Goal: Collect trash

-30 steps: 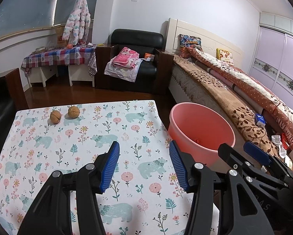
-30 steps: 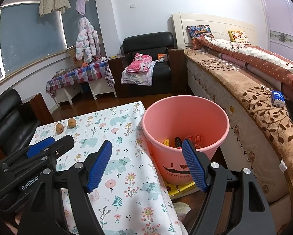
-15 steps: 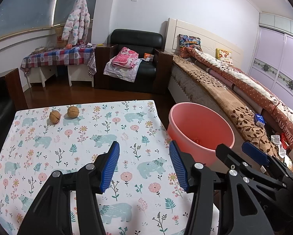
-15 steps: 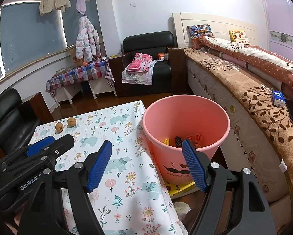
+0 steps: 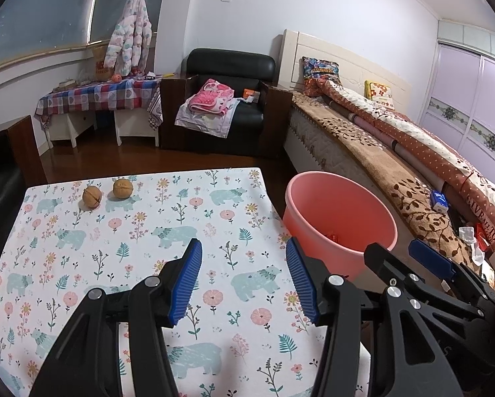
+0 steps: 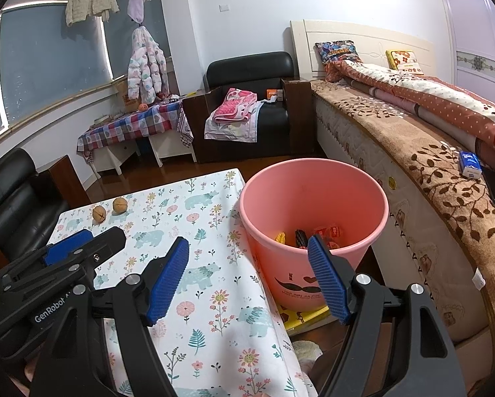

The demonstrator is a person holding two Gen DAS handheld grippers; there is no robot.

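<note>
Floral bear-print tablecloth point(image 5: 181, 205) carries two brown walnuts point(image 5: 103, 193) upper left; left gripper point(image 5: 244, 278) and right gripper point(image 6: 249, 271) gape empty beside round pink plastic bucket point(image 6: 313, 195).

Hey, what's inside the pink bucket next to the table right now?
The pink bucket holds a few wrappers at the bottom: a yellow one, a dark one and a red one. The near wall and the right gripper's finger cover the rest of the bottom.
</note>
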